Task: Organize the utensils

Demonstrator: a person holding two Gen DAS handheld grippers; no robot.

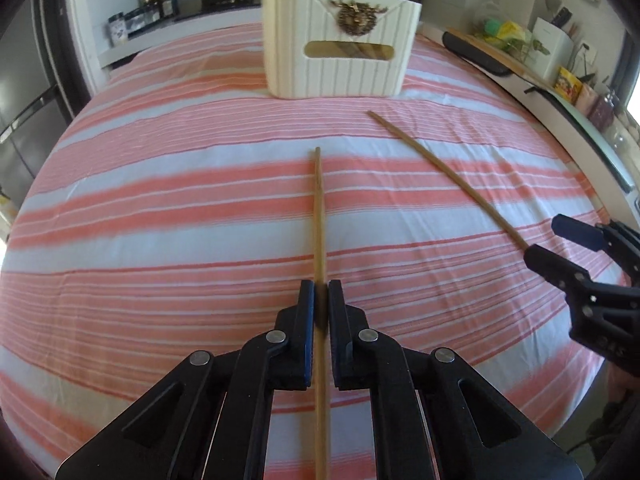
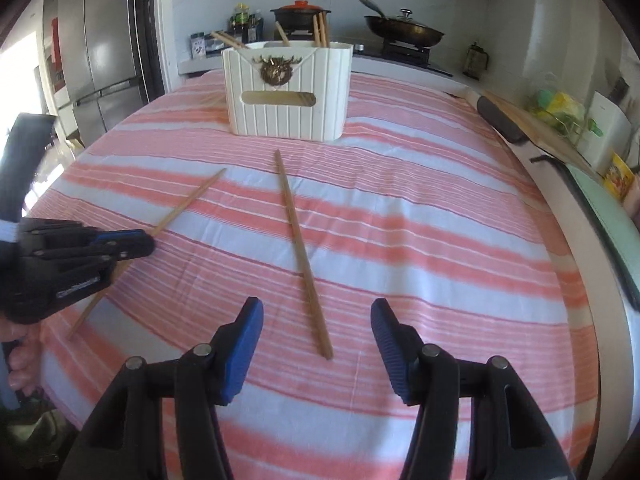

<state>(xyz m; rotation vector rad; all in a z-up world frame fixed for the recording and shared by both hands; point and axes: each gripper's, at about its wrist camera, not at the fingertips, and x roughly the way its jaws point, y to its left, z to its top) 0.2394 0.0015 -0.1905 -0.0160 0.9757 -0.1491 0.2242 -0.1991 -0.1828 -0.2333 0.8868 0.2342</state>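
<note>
Left tool (image 1: 319, 292): your jaws are clamped on a wooden chopstick (image 1: 319, 216), which runs straight ahead from between the pads across the striped cloth (image 1: 160, 200) on the tabletop. Second chopstick (image 1: 448, 178) lies ahead and to the right of it, its near end right at your right tool (image 1: 560, 240), whose jaws stand apart there. White holder box (image 1: 340, 52) sits well ahead, more chopsticks poking out of its top.

Right wrist view: right tool (image 2: 318, 320) is open, nothing gripped. That second chopstick (image 2: 302, 252) lies flat on the cloth, near end between the blue pads (image 2: 242, 352), touching neither. Left tool (image 2: 136, 242) is off to the left, closed on its chopstick (image 2: 188, 204). Box (image 2: 286, 92) is dead ahead, far side.
</note>
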